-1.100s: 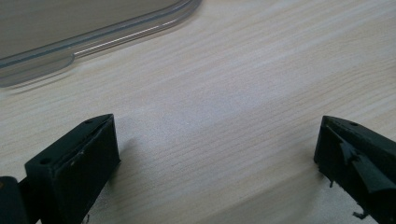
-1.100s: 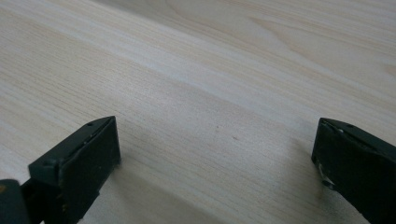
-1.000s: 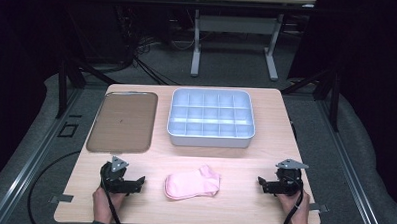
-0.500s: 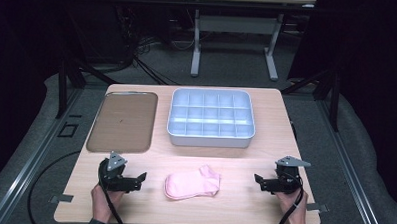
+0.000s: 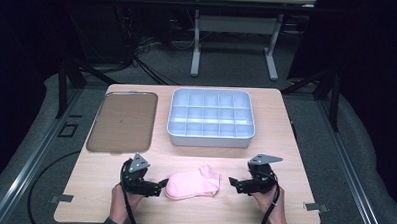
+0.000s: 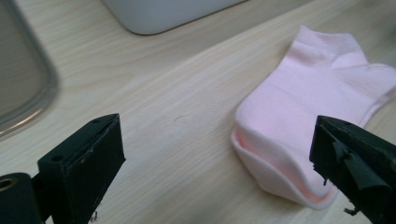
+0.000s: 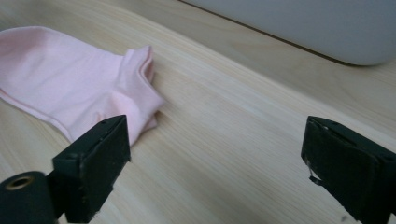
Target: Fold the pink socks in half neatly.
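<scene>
A: Approach phase here. The pink sock point(image 5: 192, 184) lies flat on the table point(image 5: 285, 145), just in front of the white compartment box point(image 5: 211, 117), and both tools flank it.

B: The left gripper point(image 5: 156, 186) is nearly at the sock's rounded end, jaws wide apart, nothing between them. The right gripper point(image 5: 235, 185), just beside the sock's cuff, has its jaws spread too (they have just been closing a touch, on nothing).

A: Next call, I'd say: slide each jaw pair over an end of the sock and pinch the fabric off the wood.

B: The brown tray point(image 5: 122, 121) left of the box sits untouched.
</scene>
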The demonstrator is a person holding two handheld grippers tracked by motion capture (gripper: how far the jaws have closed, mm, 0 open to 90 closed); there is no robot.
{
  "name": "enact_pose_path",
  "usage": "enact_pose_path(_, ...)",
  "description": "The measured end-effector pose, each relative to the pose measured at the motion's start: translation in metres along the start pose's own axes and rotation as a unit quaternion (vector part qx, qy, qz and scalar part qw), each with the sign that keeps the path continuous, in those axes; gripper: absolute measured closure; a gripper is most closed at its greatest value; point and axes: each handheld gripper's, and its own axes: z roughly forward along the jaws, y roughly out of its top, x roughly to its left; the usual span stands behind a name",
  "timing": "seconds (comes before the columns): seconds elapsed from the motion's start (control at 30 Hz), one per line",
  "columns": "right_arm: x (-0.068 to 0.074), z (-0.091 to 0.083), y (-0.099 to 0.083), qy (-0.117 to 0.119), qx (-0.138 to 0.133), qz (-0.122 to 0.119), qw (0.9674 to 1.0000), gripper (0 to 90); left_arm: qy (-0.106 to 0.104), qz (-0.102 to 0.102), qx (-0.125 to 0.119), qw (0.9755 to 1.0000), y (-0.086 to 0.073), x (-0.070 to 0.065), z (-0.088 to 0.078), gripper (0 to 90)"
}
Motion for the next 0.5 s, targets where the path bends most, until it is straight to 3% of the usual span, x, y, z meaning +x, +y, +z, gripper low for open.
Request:
enact_pose_path(0.2,0.017,0.022,0.007,0.026,0.019,-0.002,0.9995,17.0,-0.017,0.009,0.016,0.9997,0.002,-0.010,0.009,8.7)
enact_pose_path(0.37,0.023,0.041,0.009,0.042,0.047,0.015,0.9979,38.2,-0.029,0.000,0.023,0.9993,0.000,-0.012,0.012,18.6)
enact_pose_path(0.5,0.025,0.046,0.010,0.047,0.050,0.021,0.9974,45.3,-0.030,0.001,0.028,0.9992,-0.001,-0.012,0.014,23.6)
